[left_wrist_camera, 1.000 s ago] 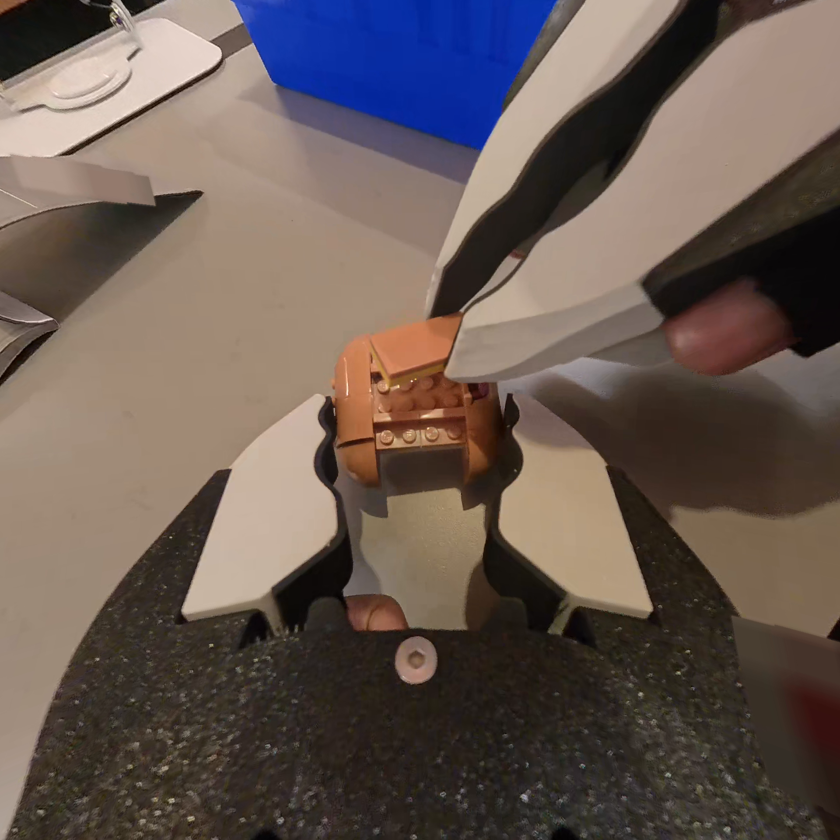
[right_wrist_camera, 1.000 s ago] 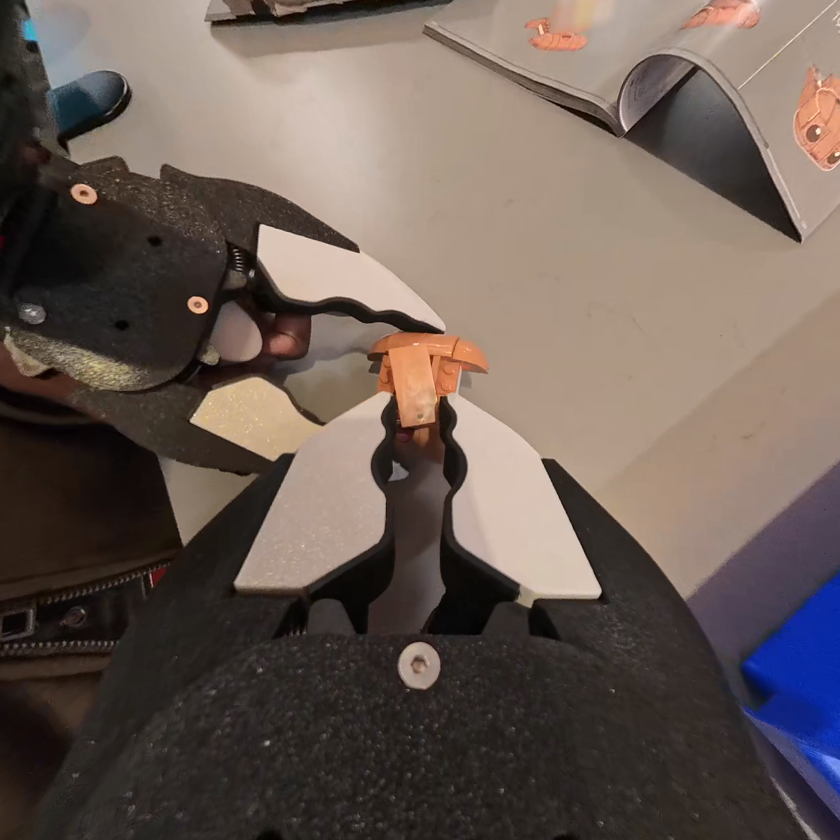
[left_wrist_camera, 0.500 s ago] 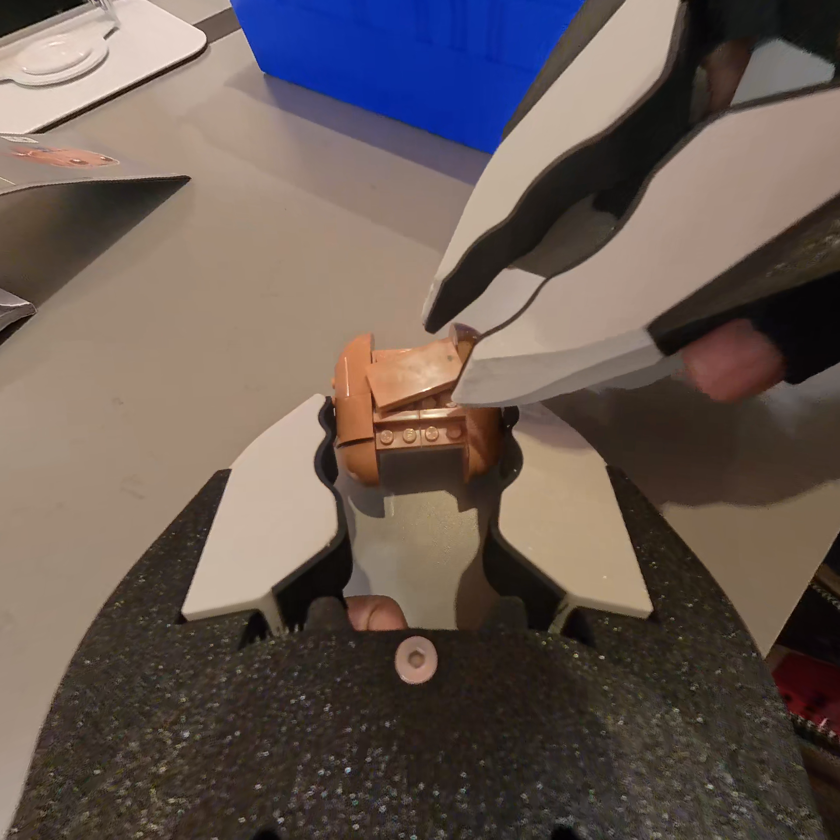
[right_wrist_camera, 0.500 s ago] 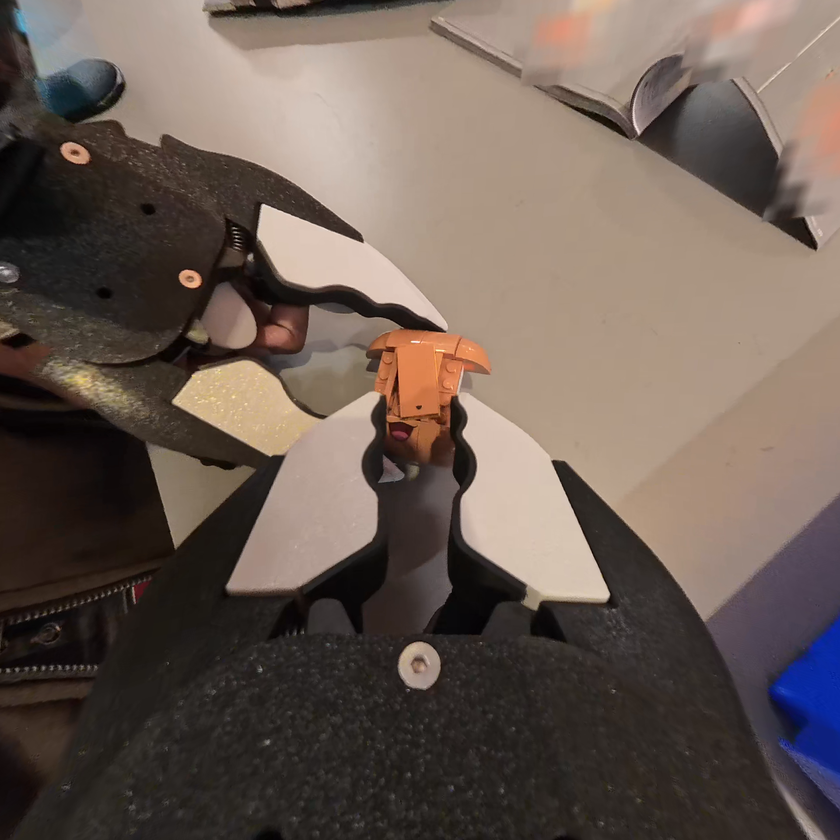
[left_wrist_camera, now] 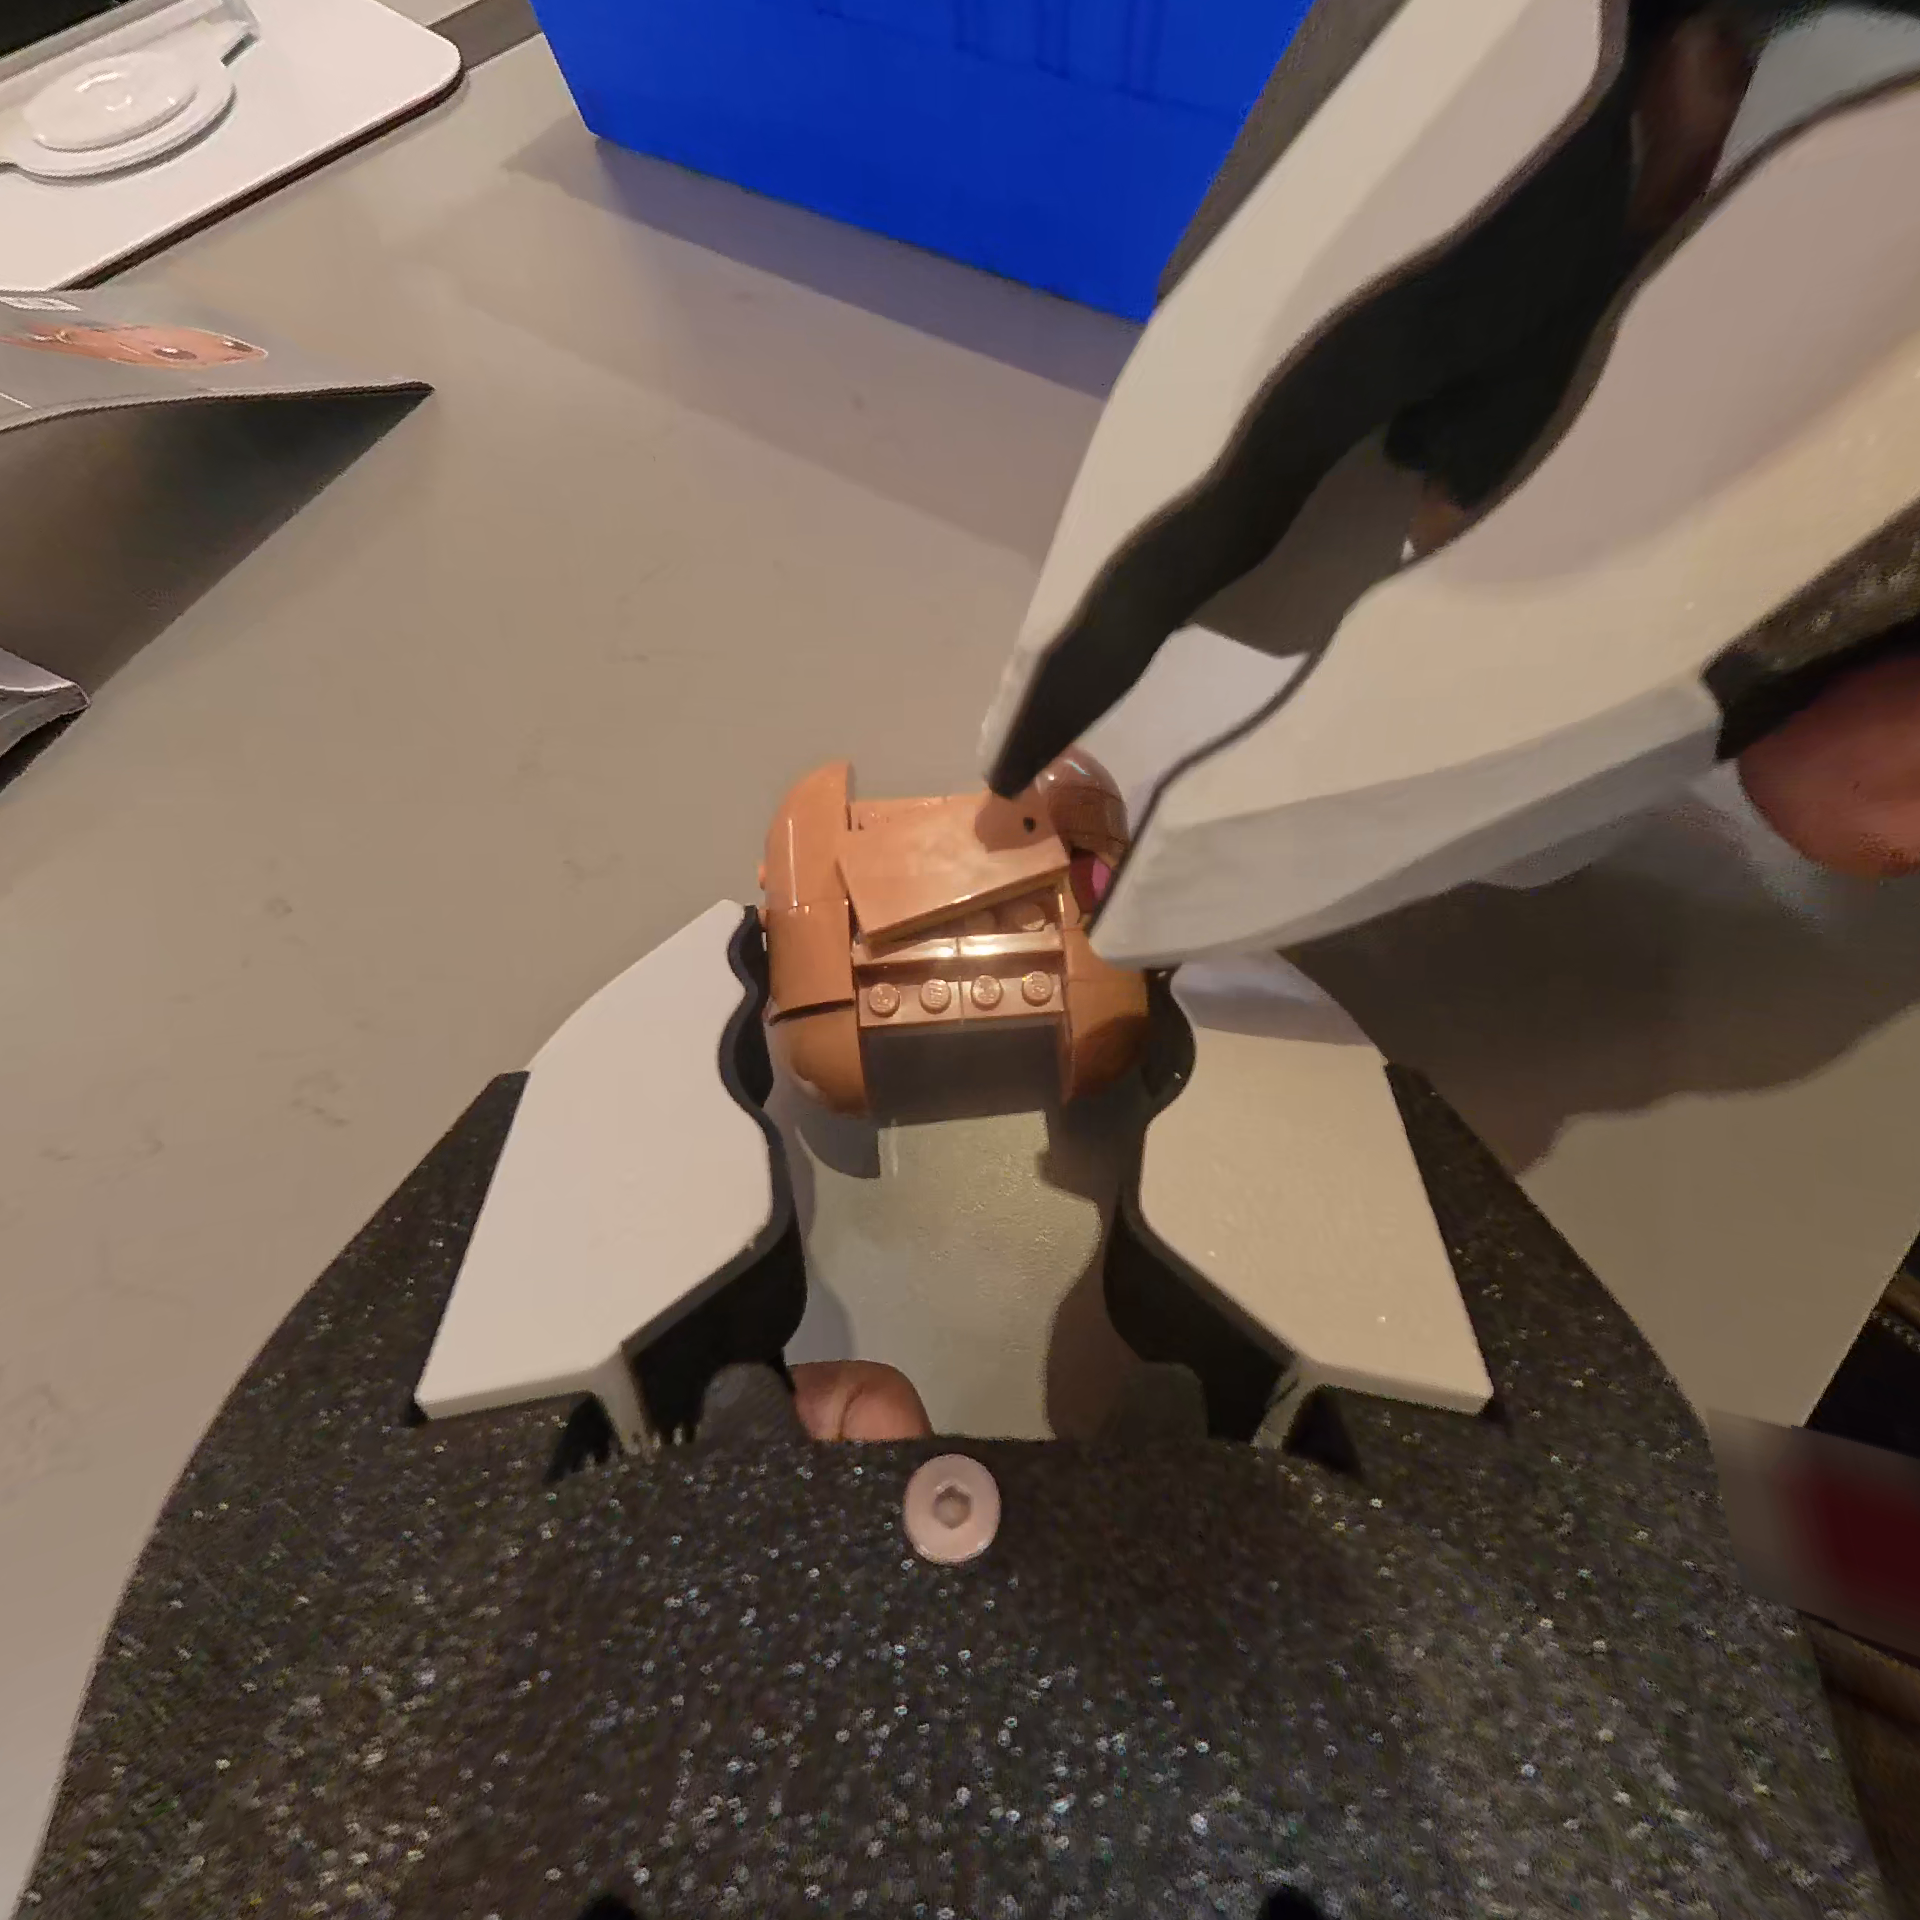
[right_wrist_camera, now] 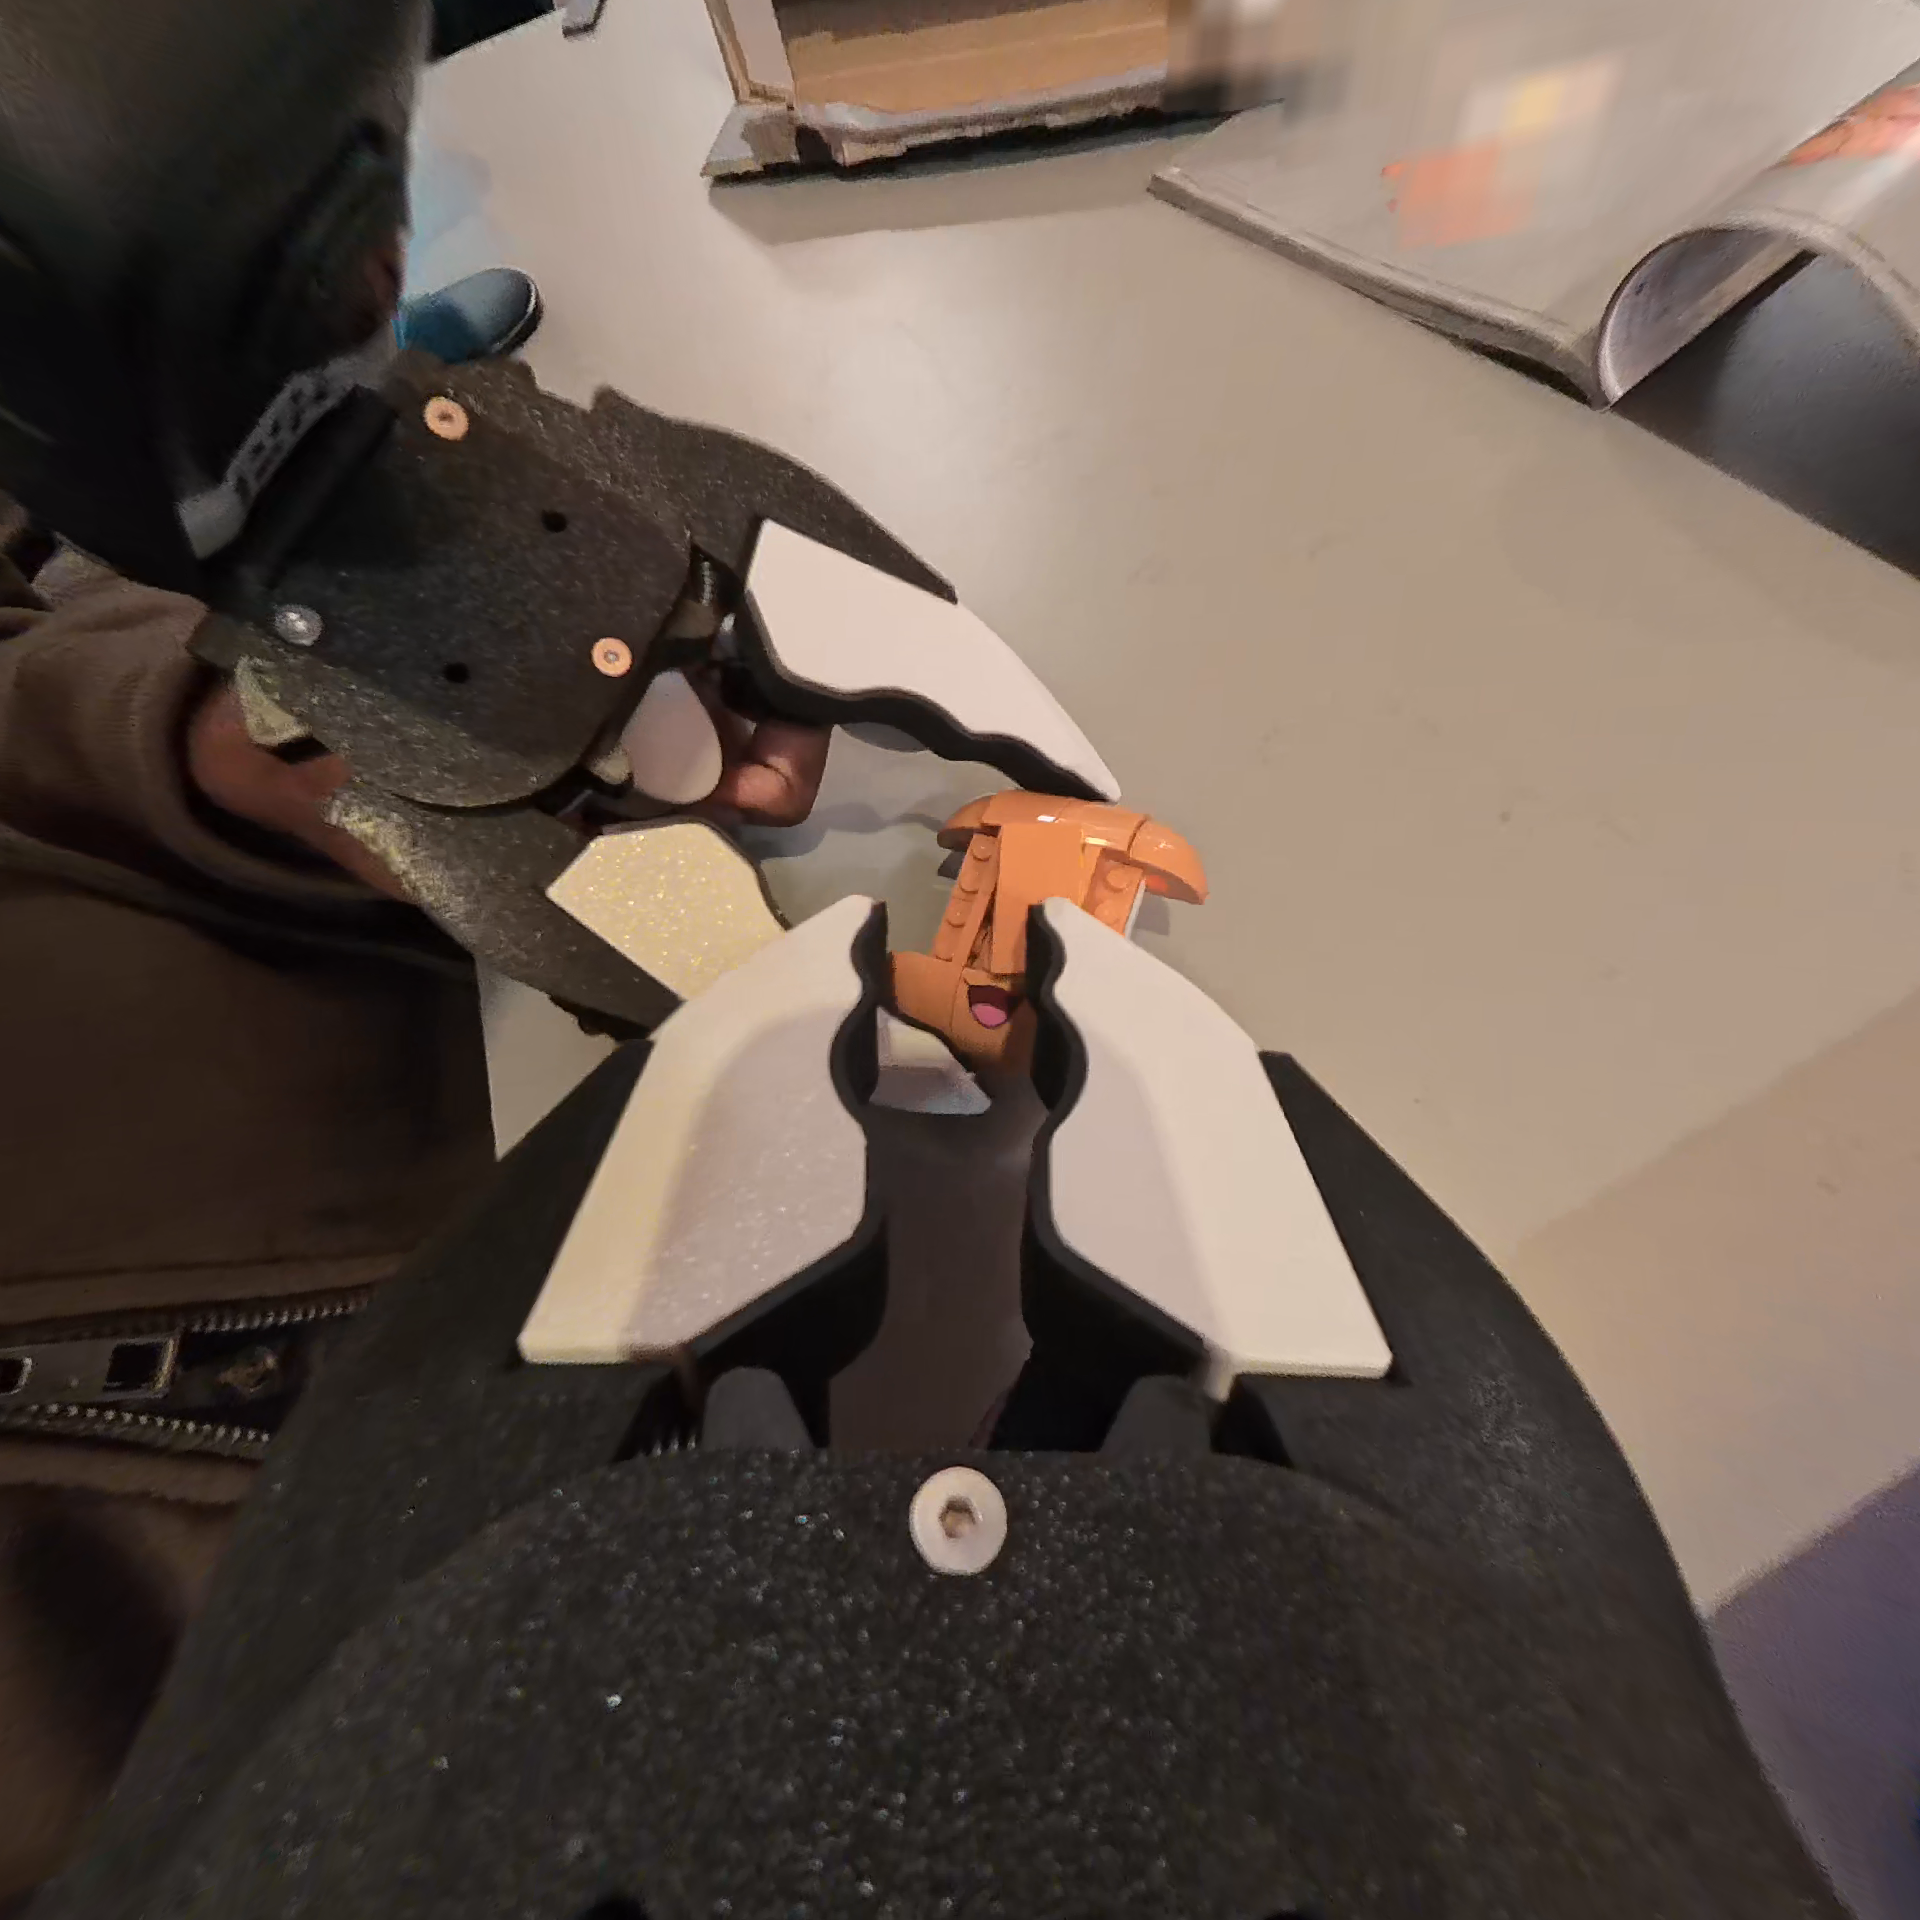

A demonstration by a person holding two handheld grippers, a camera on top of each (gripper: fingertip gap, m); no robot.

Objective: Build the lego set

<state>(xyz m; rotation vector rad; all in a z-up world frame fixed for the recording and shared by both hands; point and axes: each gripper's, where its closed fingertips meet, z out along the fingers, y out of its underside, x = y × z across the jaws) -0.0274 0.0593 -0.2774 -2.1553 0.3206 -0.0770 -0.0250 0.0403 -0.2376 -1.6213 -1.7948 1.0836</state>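
My left gripper is shut on the brown lego build, with one pad against each rounded side, and holds it on the grey table. A flat brown tile lies tilted on the build's studded top. My right gripper comes in from the upper right, open. Its upper fingertip rests on the tile's far edge and its lower finger sits beside the build's right side. In the right wrist view, my right gripper straddles the build without clamping it, and the left gripper holds the build from the left.
A blue bin stands behind the build. An open instruction booklet lies to the left and also shows in the right wrist view. A white stand is at the far left. A cardboard box lies farther back. My right fingertips sit around 4 cm from my left ones.
My right gripper was shut on the tile a second ago. It has opened and let the tile go onto the build's top, and its upper fingertip now rests on the tile. The left gripper keeps its hold.
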